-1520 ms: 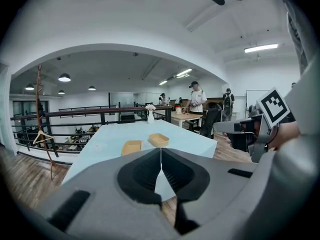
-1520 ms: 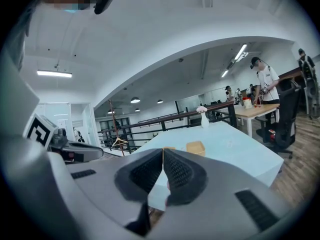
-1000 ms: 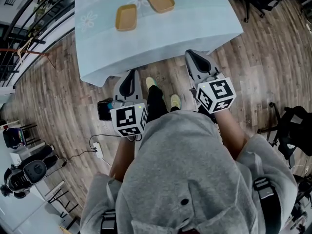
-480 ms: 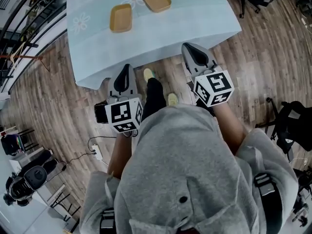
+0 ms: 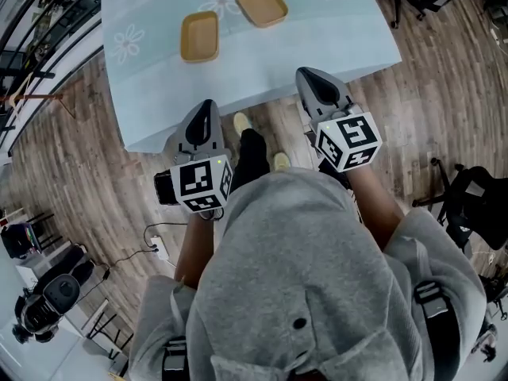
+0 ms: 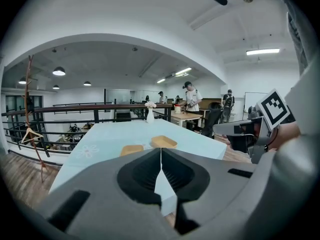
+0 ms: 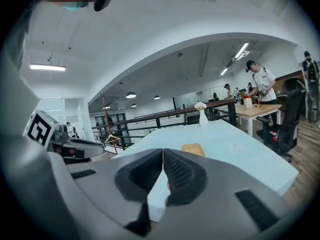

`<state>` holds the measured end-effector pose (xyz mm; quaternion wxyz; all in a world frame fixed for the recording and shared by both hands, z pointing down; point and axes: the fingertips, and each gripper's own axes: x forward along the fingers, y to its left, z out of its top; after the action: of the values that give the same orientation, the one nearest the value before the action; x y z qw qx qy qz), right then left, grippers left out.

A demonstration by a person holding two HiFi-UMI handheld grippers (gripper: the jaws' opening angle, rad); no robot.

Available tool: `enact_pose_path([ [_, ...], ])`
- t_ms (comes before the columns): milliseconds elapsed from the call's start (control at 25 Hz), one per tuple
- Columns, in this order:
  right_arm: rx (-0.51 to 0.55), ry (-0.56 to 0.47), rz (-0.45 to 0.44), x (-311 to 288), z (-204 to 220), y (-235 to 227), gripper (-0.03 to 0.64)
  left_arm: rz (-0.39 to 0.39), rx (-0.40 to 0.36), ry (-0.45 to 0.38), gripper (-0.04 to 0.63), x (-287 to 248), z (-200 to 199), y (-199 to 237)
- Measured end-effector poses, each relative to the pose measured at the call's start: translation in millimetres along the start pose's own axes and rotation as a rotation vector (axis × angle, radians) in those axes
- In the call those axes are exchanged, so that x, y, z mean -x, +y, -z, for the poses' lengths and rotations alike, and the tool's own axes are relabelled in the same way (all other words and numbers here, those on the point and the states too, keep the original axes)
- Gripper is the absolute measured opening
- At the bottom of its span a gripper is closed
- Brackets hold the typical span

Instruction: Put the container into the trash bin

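Two tan containers sit on the table (image 5: 333,30), well back from its near edge: left container (image 5: 199,36), right container (image 5: 262,3). Both the left gripper (image 5: 205,109) & right gripper (image 5: 309,78) have jaws pinched together, empty. The left container lies straight ahead of the left gripper, long axis pointing away from near edge; no bin seen.

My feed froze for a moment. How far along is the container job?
Done: nothing yet. The left container and the right container both sit on the table. In hand: the left gripper and the right gripper are shut and empty, at the table's near edge. Left: grasp a container and carry it to the trash bin, which no view shows.
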<state>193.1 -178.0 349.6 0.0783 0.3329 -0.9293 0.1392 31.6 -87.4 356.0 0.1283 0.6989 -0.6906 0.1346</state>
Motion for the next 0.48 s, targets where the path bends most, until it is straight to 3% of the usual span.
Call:
enact_pose_path([
  [480, 0.014, 0.026, 0.006, -77.1, -23.1, -6.9, 0.026, 0.031, 0.002, 0.035, 0.023, -62.1, -15.2, 52.8],
])
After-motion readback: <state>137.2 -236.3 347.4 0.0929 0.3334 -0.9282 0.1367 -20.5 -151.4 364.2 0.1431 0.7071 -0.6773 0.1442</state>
